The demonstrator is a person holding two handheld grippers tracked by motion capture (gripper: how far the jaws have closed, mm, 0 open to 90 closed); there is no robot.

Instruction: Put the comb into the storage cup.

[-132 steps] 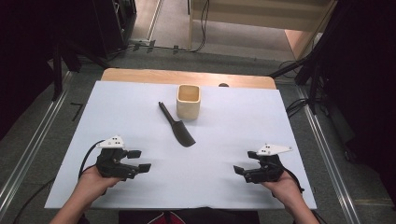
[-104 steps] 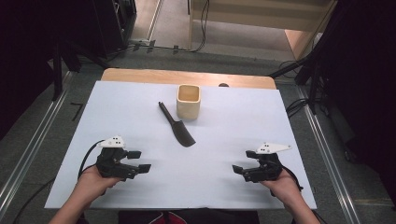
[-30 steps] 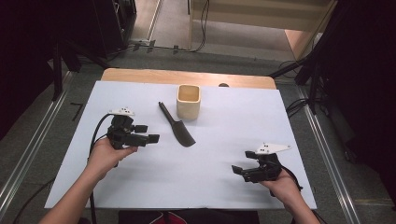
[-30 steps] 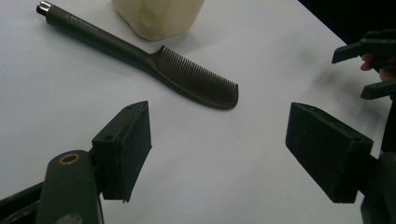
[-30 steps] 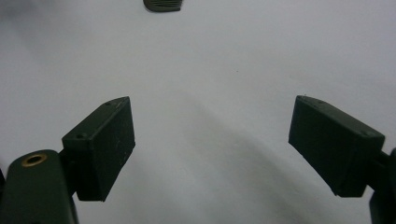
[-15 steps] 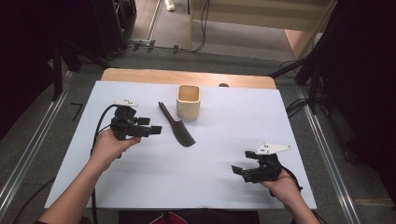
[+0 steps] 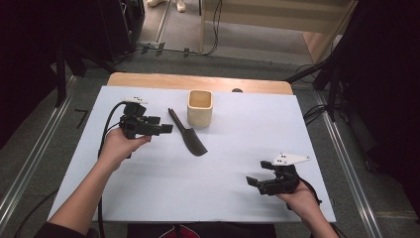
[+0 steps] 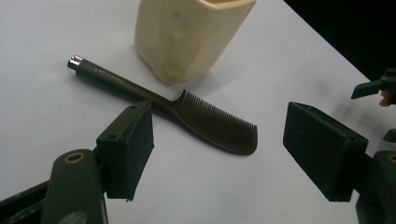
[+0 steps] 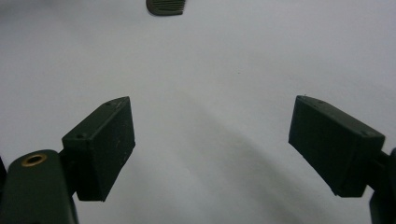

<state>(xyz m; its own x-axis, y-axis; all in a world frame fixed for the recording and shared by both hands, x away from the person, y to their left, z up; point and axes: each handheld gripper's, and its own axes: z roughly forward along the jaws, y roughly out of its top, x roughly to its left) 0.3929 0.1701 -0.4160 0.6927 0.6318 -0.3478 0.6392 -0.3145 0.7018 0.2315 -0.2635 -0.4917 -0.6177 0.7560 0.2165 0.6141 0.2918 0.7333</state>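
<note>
A dark comb (image 7: 188,137) lies flat on the white table cover, its handle toward the far left and its teeth end toward me. Just behind it stands a cream square cup (image 7: 199,107), upright. My left gripper (image 7: 161,125) hovers open just left of the comb's handle. In the left gripper view the comb (image 8: 187,114) and cup (image 8: 187,37) lie beyond the open left gripper (image 8: 224,149), with nothing between the pads. My right gripper (image 7: 257,174) rests open near the front right, far from the comb; the right gripper (image 9: 212,144) is over bare cover, with the comb's tip (image 9: 163,7) at the top.
The white cover (image 7: 148,198) spreads over a wooden table whose far edge (image 7: 148,79) shows behind. Metal rails and cables run along both sides on the floor. Two feet of a person stand at the far top.
My left gripper has travelled from the front left forward and to the right, ending beside the comb's handle. The right gripper has barely moved. Comb and cup stay put.
</note>
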